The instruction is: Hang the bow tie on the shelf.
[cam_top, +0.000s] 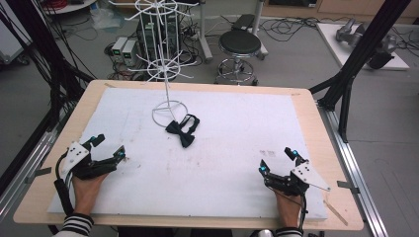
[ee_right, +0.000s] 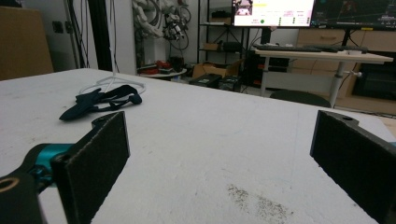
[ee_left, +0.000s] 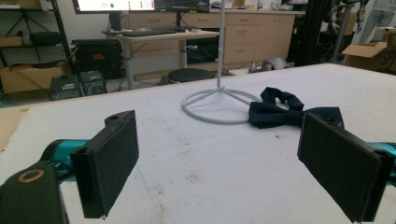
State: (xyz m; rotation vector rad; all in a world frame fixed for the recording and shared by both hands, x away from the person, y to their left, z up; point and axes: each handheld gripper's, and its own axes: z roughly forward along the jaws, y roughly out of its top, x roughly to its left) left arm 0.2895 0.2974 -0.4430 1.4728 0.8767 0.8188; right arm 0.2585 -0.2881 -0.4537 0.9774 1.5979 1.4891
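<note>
Fingers on both grippers stand wide apart and hold nothing: the left gripper (cam_top: 107, 147) rests at the near left of the counter (cam_top: 306, 106) and the right gripper (cam_top: 277, 159) at the near right, each with a hand behind it. Between them and farther off lies a dark bow tie (cam_top: 181, 130), flat on the white mat (cam_top: 232, 143), its neck strap looped on the far side and its bow touching or just overlapping the round wire base of a white display stand (cam_top: 167, 111), whose thin pole rises to tiers of hooks. In the left gripper view the bow tie (ee_left: 280, 111) sits just right of that ring, ahead of the right-hand finger (ee_left: 343, 168); in the right gripper view it lies far to the left, beyond the left finger (ee_right: 95, 161). Judging from this layout, the work in hand looks like picking up the bow tie, probably to hang it on the stand, and the reach has not begun. To do it well, the nearer gripper should come in low and level, straddle the knot at the middle of the bow rather than a soft wing, and close firmly there so the fabric does not slip. Care is needed near the ring: a finger catching the wire could drag or tip the light stand.
</note>
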